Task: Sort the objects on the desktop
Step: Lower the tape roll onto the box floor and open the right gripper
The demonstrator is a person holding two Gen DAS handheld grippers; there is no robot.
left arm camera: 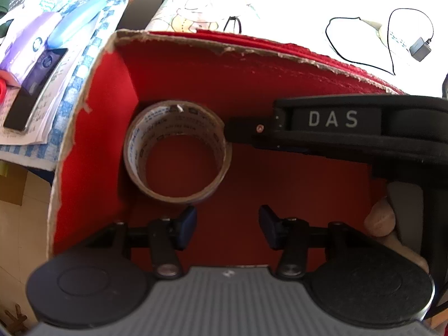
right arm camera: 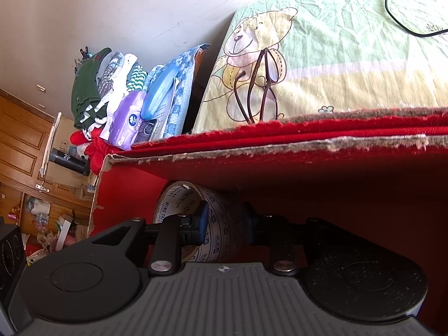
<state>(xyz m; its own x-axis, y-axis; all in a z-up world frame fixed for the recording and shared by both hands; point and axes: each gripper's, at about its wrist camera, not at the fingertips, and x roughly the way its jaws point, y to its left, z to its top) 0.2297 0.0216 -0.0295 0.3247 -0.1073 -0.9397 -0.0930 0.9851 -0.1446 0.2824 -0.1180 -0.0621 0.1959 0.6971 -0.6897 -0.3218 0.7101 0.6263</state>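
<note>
Tape (left arm camera: 177,155) sits in the red box's (left arm camera: 92,128) back left corner, on its side. Right claw (right arm camera: 225,221) pinches the roll's wall, one finger inside the core, seemingly to set it down there. Left claw (left arm camera: 226,228) hovers spread and empty just beside. Nothing else shows inside.

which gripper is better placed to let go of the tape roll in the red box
Right. The right gripper has its fingers straddling the tape roll's wall inside the red box, so it only needs to open. The left gripper is open and empty, hovering beside the roll.
</note>
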